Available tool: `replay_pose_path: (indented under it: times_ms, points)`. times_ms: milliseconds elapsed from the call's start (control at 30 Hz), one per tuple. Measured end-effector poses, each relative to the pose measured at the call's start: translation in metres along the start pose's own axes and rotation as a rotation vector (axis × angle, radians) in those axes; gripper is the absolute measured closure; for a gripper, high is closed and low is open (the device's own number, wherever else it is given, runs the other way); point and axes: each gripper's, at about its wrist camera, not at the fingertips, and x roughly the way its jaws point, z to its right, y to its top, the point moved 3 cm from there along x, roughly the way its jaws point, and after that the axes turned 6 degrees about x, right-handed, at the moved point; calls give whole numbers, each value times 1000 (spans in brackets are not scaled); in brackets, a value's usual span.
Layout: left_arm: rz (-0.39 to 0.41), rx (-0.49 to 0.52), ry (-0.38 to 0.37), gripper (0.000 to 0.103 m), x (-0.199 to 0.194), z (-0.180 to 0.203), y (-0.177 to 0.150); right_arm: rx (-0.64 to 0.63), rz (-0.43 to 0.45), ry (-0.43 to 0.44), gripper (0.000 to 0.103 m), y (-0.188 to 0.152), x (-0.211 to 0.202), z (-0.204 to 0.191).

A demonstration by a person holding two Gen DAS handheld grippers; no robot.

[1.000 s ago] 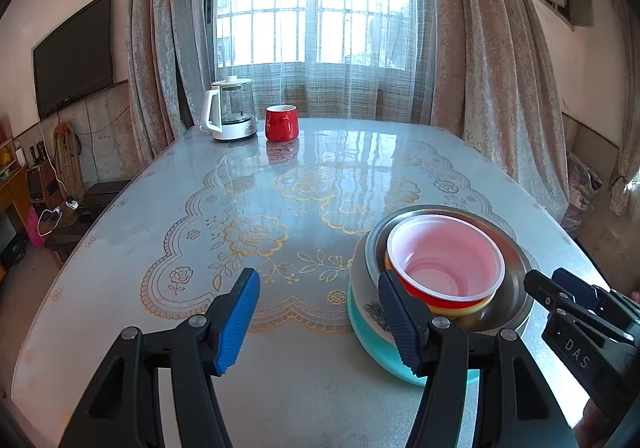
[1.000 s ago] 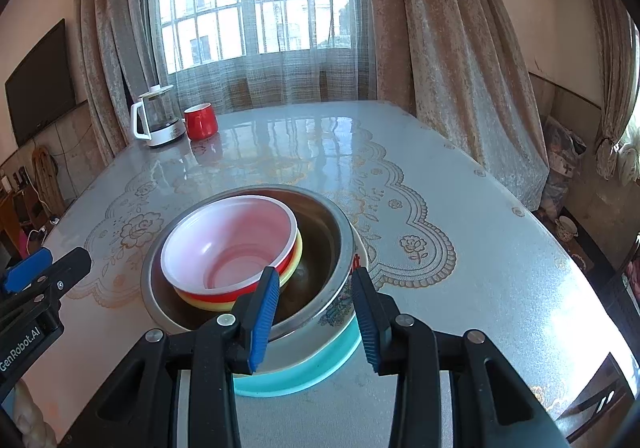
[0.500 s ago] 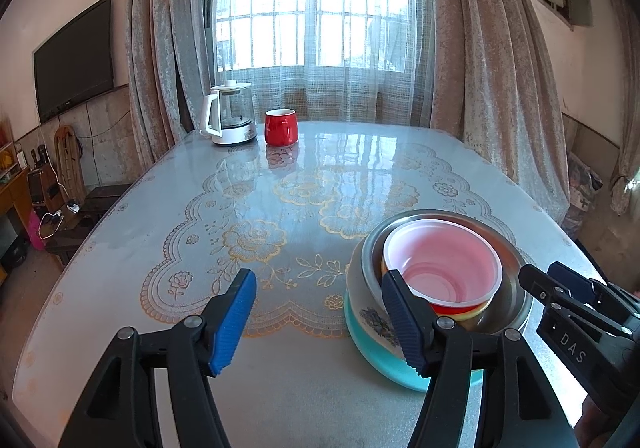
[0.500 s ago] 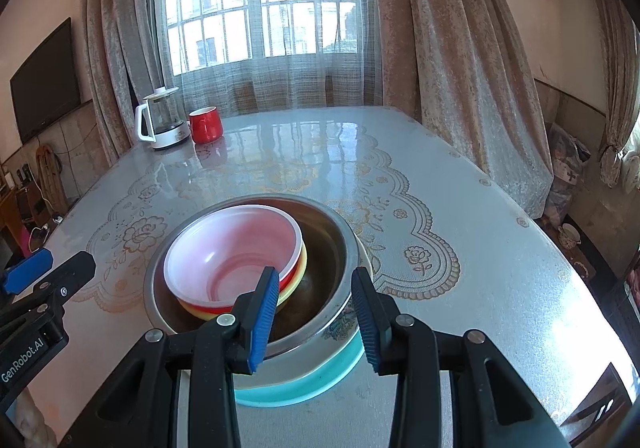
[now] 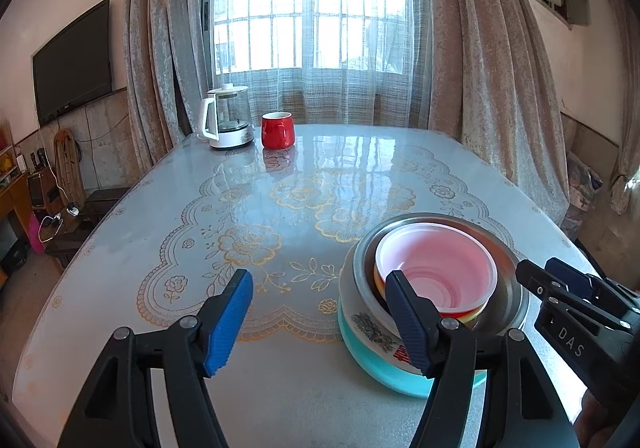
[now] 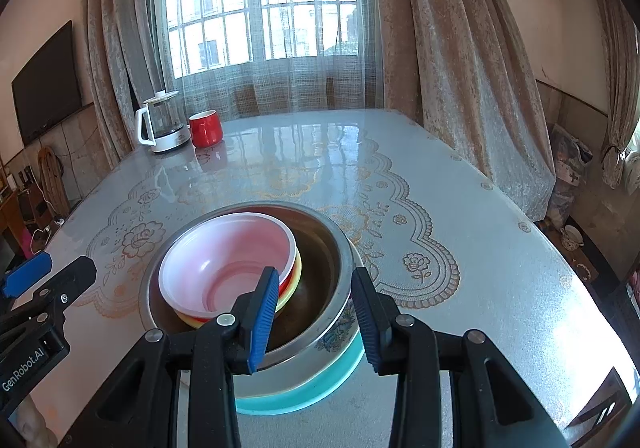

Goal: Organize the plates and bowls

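A: Since a second ago the left tongs (image 5: 320, 320) have spread wider, and they are opening now, nothing between the pads.
B: The right tongs (image 6: 316, 318)?
A: Narrow gap, straddling the steel bowl (image 6: 320, 248) rim, not visibly pressing.
B: The stack?
A: Pink bowl (image 6: 228, 256) nested in steel, on a teal plate (image 6: 304, 392), near bench (image 6: 460, 216) edge.

plastic bowls (image 6: 224, 268) sit nested in a metal bowl (image 6: 320, 248), on stacked plates (image 6: 320, 388), near the table (image 6: 460, 208) front; kettle (image 6: 162, 122) left of mug (image 6: 206, 128) behind.
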Motion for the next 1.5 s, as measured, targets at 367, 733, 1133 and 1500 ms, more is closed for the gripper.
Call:
replay_pose_path:
  times_ms: [367,733,1133,1500]
  points:
    - [4,1,4,32,1,7,1,2,9,6,65,3,1,3]
    - [8,4,10,32,0,8,3,-2,10,11,65,5,4,3]
    - [10,14,15,32,2,14,7,-1,11,13,65,6,7,4]
    - [35,5,25,32,2,15,10,2,9,14,65,9,12,6]
